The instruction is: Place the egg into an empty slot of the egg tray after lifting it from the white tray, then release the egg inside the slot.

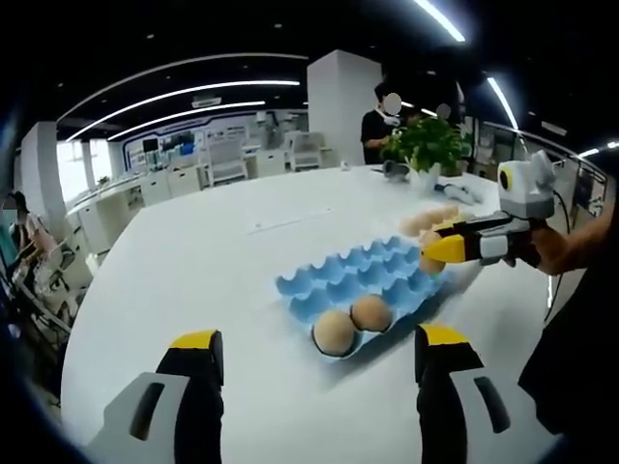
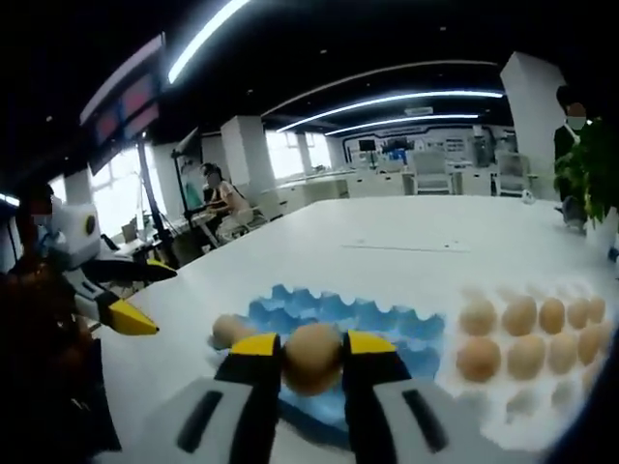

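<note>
A blue egg tray [image 1: 363,280] lies on the white table with two brown eggs [image 1: 353,324] in its near corner slots. My left gripper [image 1: 319,353] stands open in front of it, nothing between its yellow-tipped fingers. My right gripper [image 2: 311,356] is shut on a brown egg [image 2: 311,358], held above the blue egg tray [image 2: 387,324]. From the left gripper view, that right gripper [image 1: 455,249] hovers over the tray's right edge. The white tray [image 2: 532,387] with several eggs [image 2: 522,333] sits to the right of the blue one.
A potted green plant [image 1: 426,145] stands at the table's far end, with a person behind it. The white table [image 1: 213,261] stretches left. A person's dark sleeve [image 1: 580,329] is at the right. Desks, chairs and seated people fill the office behind.
</note>
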`<state>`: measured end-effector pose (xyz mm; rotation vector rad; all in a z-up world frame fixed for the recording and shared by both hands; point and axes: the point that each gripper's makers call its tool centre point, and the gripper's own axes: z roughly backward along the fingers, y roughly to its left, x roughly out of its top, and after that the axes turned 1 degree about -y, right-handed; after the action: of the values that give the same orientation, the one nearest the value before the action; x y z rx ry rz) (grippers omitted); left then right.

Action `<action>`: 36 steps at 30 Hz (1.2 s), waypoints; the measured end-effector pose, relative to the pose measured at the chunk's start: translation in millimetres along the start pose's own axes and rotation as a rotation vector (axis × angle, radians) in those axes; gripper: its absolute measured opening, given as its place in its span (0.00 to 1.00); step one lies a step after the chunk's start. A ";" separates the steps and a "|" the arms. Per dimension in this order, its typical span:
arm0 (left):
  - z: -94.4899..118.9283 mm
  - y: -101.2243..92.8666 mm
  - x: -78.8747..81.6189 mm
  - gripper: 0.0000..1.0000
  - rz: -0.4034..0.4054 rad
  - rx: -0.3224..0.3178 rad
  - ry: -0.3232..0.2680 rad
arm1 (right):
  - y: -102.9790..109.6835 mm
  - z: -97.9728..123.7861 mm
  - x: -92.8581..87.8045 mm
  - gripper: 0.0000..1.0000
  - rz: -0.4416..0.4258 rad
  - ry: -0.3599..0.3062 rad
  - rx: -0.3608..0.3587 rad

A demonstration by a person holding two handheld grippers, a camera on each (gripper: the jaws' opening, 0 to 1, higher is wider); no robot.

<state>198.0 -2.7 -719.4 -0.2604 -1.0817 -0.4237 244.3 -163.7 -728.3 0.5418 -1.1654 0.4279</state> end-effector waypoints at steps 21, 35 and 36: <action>2.4 1.2 -2.0 0.83 0.002 0.008 -0.001 | 22.7 -26.6 -21.5 0.24 0.047 0.056 0.078; 2.6 1.6 -1.7 0.82 -0.001 0.004 -0.002 | 23.1 -32.0 -35.1 0.24 0.072 0.084 0.091; 2.6 2.1 -1.9 0.82 -0.002 0.005 -0.001 | 23.0 -32.2 -36.1 0.24 0.076 0.088 0.094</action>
<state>196.1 0.6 -719.9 -0.2554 -1.0837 -0.4228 242.6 -127.4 -767.6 0.5563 -1.0880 0.5686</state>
